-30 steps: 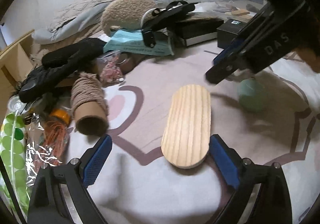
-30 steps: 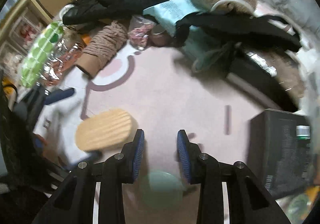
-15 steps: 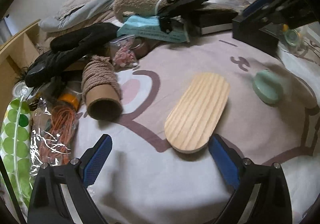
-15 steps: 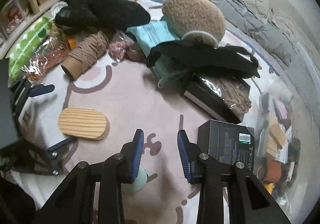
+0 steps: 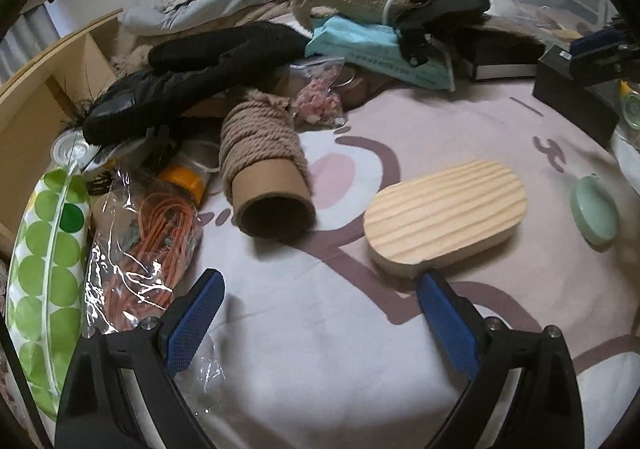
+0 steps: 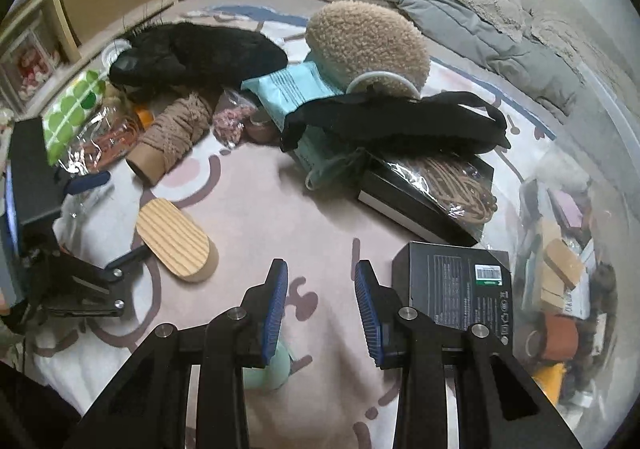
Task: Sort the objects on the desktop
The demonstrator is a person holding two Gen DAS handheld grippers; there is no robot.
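Observation:
An oval wooden block [image 5: 444, 217] lies on the pale printed bedcover, just beyond the right fingertip of my left gripper [image 5: 320, 323], which stands wide open and holds nothing. A mint green disc [image 5: 594, 209] rests to the block's right. In the right wrist view my right gripper [image 6: 322, 305] hovers above the cover, its jaws partly apart with nothing between them. The mint disc [image 6: 268, 369] peeks out under its left finger. The wooden block [image 6: 176, 241] sits to the left, beside the left gripper [image 6: 110, 217].
A twine spool [image 5: 264, 161], black furry items [image 5: 192, 73], a teal packet [image 5: 368, 45], a bag of pink bits [image 5: 320, 97] and bagged orange cord [image 5: 148, 257] crowd the far left. A black box [image 6: 460, 289] stands right of my right gripper, by a clear bin [image 6: 560, 269].
My right gripper has risen off the mint disc, which was between its fingertips and now lies under them. The left gripper has swung left, staying open at the wooden block's near end.

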